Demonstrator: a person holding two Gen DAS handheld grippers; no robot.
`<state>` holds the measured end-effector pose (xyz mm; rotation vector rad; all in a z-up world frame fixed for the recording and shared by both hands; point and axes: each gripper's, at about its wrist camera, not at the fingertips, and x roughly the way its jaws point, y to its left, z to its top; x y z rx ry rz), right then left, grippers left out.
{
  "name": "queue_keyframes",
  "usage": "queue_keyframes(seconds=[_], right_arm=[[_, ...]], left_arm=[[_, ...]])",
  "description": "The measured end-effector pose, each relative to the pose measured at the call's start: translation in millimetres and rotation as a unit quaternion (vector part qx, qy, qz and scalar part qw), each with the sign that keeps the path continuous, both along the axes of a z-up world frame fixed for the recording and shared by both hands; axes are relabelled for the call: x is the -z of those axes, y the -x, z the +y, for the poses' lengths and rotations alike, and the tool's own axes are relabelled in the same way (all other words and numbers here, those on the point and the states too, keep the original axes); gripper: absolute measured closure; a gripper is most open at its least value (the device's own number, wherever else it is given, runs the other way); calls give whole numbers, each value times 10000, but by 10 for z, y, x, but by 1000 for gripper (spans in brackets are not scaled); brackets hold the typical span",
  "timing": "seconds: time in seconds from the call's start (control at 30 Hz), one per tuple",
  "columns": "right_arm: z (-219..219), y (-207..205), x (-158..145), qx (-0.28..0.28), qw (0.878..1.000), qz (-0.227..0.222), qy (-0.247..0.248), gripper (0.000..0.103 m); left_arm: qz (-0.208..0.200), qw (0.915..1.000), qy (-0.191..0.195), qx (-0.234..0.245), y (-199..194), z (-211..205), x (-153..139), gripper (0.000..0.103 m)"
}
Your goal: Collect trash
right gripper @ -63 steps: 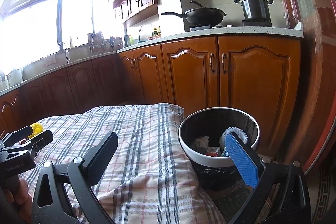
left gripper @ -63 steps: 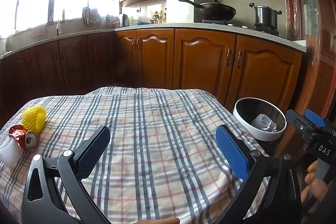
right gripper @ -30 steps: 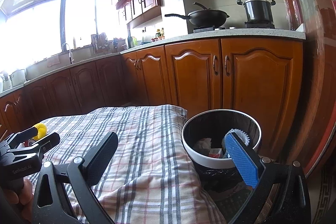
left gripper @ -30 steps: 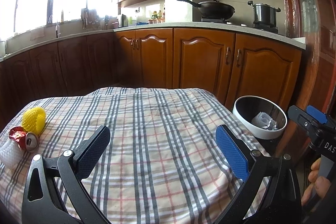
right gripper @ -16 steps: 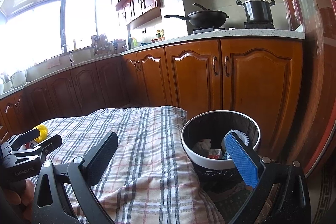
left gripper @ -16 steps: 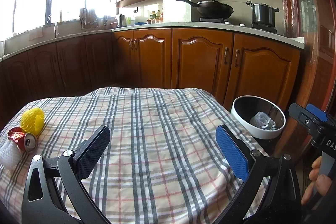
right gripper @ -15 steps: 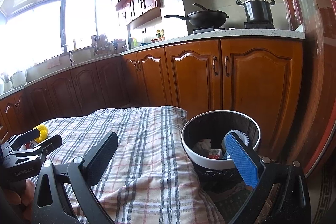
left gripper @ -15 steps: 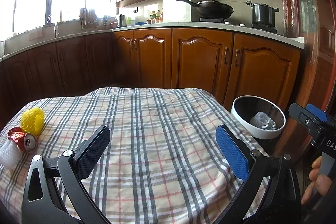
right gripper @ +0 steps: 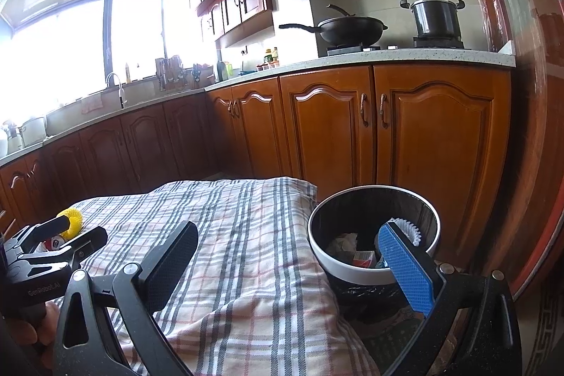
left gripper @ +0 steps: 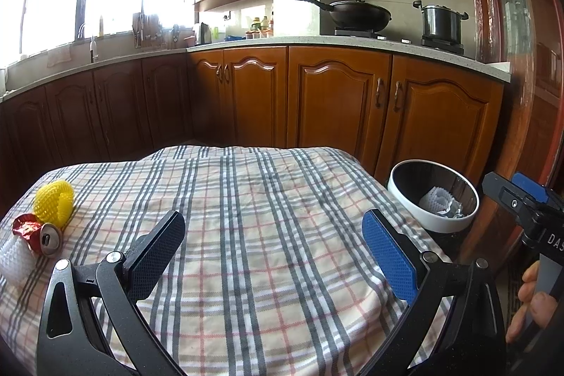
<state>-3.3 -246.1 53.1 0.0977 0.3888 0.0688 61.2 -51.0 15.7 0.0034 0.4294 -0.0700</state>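
At the table's far left lie a yellow foam net [left gripper: 54,201], a crushed red can [left gripper: 38,234] and a white foam net [left gripper: 14,258]. A round bin [left gripper: 434,199] with a white rim stands off the table's right edge and holds white foam and other scraps [right gripper: 363,258]. My left gripper [left gripper: 273,244] is open and empty over the plaid cloth's near middle. My right gripper [right gripper: 287,256] is open and empty, above the table's right edge, its blue finger in front of the bin [right gripper: 373,231]. The yellow net also shows in the right wrist view [right gripper: 72,222].
A plaid cloth [left gripper: 253,199] covers the table. Wooden kitchen cabinets [left gripper: 335,104] run behind, with a wok [left gripper: 359,13] and a pot [left gripper: 440,20] on the stove. A wooden door frame [left gripper: 507,59] stands right of the bin.
Both grippers have stayed open and empty. The views drifted only slightly; the trash on the table and the bin have not moved.
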Motion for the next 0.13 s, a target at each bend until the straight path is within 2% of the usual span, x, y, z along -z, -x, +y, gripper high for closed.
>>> queue_keyframes(seconds=[0.13], right_arm=[[30,-34,12,-61,10000,66,-24,0]], left_arm=[[82,10000,41,18,-29,55,23,0]])
